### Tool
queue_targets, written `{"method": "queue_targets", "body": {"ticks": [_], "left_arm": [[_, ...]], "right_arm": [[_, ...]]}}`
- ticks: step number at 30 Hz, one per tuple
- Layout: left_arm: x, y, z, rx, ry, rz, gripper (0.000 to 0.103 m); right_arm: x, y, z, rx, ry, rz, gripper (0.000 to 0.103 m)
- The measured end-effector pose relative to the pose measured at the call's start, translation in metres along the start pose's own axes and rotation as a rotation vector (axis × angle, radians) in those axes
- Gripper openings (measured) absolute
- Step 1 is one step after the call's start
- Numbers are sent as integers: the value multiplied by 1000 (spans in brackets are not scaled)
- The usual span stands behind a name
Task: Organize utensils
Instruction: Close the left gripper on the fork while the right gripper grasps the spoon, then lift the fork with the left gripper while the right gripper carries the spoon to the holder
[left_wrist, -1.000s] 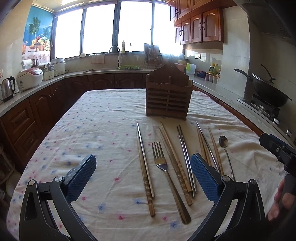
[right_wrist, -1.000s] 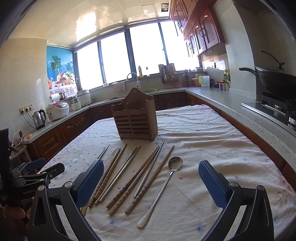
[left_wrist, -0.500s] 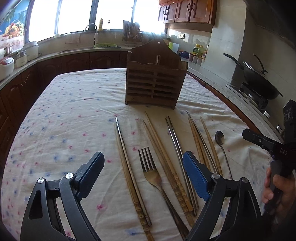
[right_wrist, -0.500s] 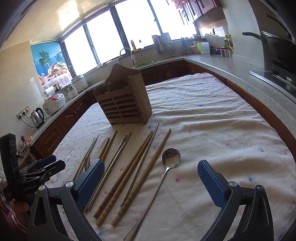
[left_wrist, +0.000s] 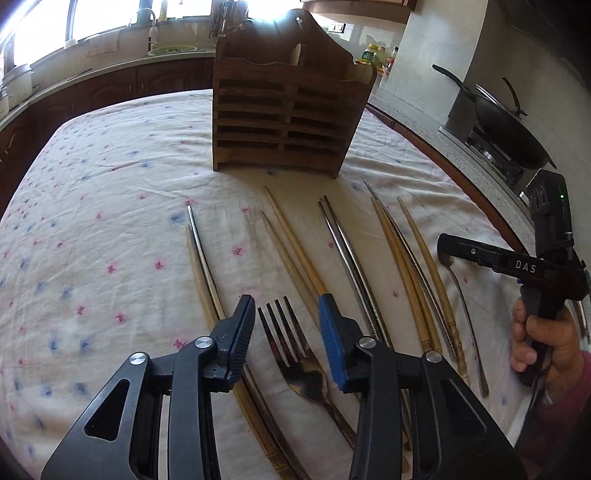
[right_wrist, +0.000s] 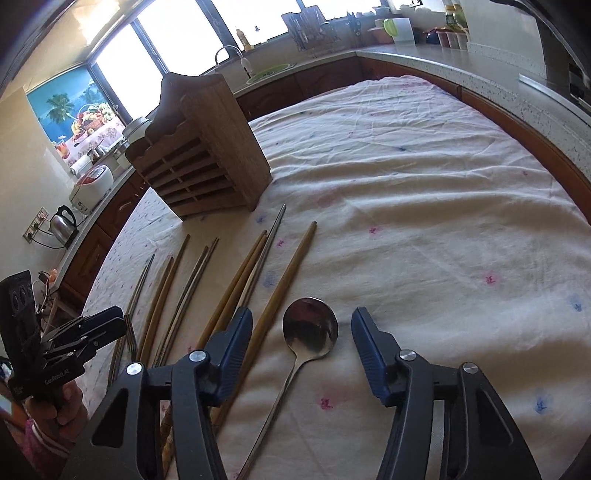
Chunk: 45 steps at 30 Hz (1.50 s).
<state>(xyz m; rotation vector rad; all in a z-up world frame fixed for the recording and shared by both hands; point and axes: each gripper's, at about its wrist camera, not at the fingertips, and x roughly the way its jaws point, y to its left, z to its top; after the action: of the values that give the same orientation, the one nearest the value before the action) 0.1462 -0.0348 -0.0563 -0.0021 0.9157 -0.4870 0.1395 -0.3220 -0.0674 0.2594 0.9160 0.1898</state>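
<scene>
- Two claws low over the cloth-covered counter (left_wrist: 110, 206); both spread, neither grasping anything.
- My left claw (left_wrist: 286, 326) straddles the tines of the fork (left_wrist: 295, 354), fingers either side, a gap showing on both. Fork lies flat, tines pointing toward the wooden utensil holder (left_wrist: 288, 122).
- My right claw (right_wrist: 301, 345) brackets the bowl of the spoon (right_wrist: 309, 328), wider spread, clear of it on both sides. Spoon flat, bowl up, handle running back under the claw.
- Chopsticks lie in a row in front of the holder: a wooden and metal pair (left_wrist: 201, 266) left of the fork, wooden pair (left_wrist: 291, 251) and metal pair (left_wrist: 347, 251) right of it, more wooden ones (left_wrist: 410, 258) next to the spoon.
- Holder stands upright at the far end of the row.
- Wok (left_wrist: 506, 125) on the stove, off to the right.
</scene>
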Motion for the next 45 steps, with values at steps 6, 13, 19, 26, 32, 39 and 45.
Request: {"method": "queue_targets", "body": {"ticks": [6,13,19,26,32,39,45], "left_arm": [[0,8,-4,-42,16,-46,18],[-24,5,-4,-52,-47,-59,2],[-53,0,0,-39,-122,-47,2],[-90,2,12,-41,-227,-18,2],[-112,8,26,-40,-302,36,2],[-126,18,52,-50,-366,81,2],[-139,25,89,-58,-440,124,2]], "right_arm": [[0,0,1,-25,21,-18,9],[-15,1,-1,9,-22,14,2],[-45,14,6,-16,-104,19,2],[-80,44,18,-91,-228,1,2],[-101,65,34,-131,-332,7,2],[-102,77,51,-145,-389,14,2],[-103,85,73,-150,-457,16,2]]}}
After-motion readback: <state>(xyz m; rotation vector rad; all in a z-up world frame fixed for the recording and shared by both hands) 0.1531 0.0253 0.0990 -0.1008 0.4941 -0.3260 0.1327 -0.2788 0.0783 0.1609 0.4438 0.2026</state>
